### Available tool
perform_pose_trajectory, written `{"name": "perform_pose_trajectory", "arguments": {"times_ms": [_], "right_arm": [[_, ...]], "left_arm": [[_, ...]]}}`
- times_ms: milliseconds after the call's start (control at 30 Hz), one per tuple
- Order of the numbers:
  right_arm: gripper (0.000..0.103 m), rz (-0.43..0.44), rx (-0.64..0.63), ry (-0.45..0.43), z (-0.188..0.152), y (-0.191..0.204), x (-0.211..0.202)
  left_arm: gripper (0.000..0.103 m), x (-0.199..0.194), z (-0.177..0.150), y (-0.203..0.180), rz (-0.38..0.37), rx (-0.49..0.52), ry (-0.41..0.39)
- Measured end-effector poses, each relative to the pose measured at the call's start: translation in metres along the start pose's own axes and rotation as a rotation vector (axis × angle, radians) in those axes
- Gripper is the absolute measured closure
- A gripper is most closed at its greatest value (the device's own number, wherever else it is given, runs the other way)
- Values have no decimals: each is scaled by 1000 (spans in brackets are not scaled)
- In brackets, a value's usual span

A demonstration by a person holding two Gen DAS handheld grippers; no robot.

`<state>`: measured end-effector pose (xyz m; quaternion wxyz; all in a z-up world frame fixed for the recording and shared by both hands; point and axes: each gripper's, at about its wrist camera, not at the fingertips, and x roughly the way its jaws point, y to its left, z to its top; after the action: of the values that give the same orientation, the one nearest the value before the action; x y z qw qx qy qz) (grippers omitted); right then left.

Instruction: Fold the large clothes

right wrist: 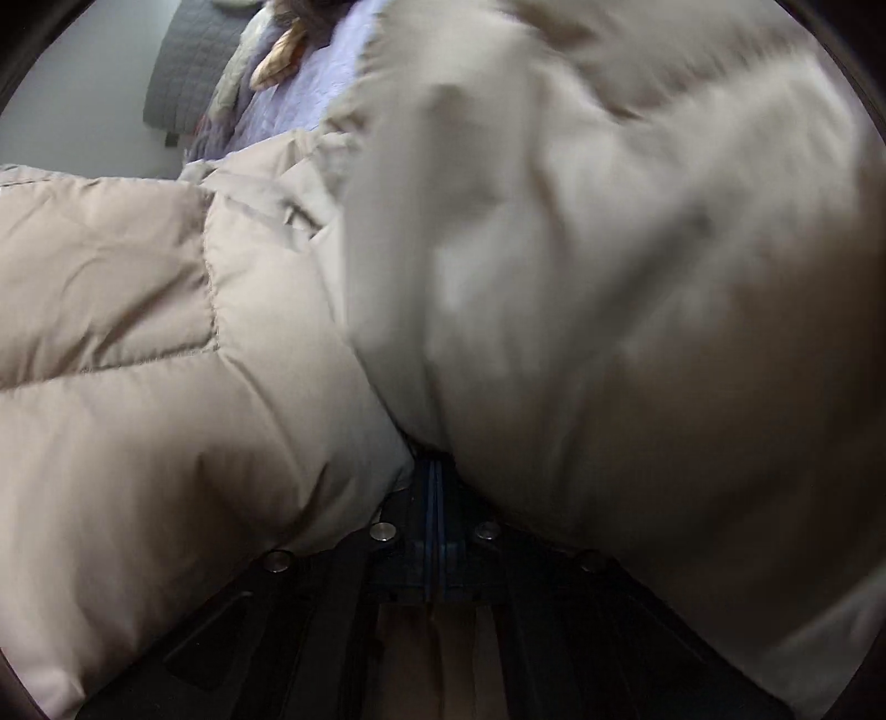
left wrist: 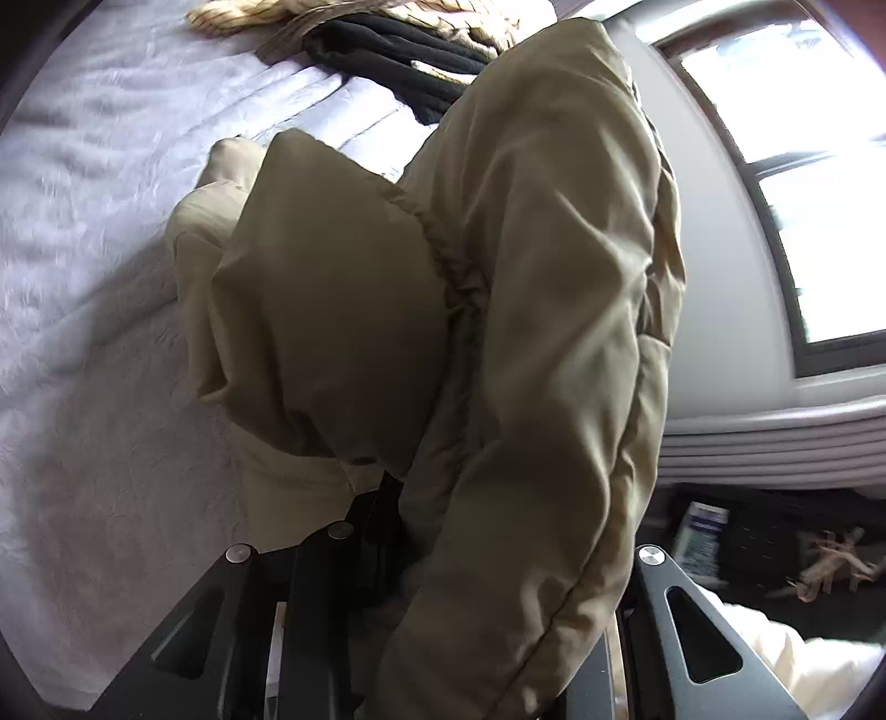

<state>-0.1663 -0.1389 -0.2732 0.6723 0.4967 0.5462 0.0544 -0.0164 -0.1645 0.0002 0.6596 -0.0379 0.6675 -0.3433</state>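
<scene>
**Two grippers hold a beige puffer jacket over a bed**

The left gripper (left wrist: 387, 498) is nearly closed, its fingers pinching a fold of the beige puffer jacket (left wrist: 526, 277). From that grip the jacket rises in a tall padded column with a gathered seam, lifted clear of the bed (left wrist: 83, 277), which has a pale lavender cover. A black garment (left wrist: 398, 55) and a striped cream one (left wrist: 249, 16) lie at the bed's far end. A window (left wrist: 803, 166) stands to the right.

The right gripper (right wrist: 437, 476) is fully closed, its blue pads pressed together at the jacket's edge (right wrist: 609, 277); fabric billows over it, blurred, so I cannot tell how much is caught. Quilted panels spread leftward across the bed (right wrist: 310, 99), towards a grey headboard (right wrist: 188, 72).
</scene>
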Motion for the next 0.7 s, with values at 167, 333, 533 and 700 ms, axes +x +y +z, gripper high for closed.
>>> {"name": "perform_pose_trajectory", "arguments": {"times_ms": [167,333,533,700], "right_arm": [[101,7,41,44,14,-12,-35],[87,-52,-2,-78,25,-39,-133],[63,-147,37,-210,12,-85,-224],[31,-196,-26,-292,-28,-85,-259]], "left_arm": [[74,25,4,-42,92,7,5],[64,57,7,-65,128,36,53],[29,122,9,-92,-40,128,137],[17,167,17,-91,-172,116,202]]}}
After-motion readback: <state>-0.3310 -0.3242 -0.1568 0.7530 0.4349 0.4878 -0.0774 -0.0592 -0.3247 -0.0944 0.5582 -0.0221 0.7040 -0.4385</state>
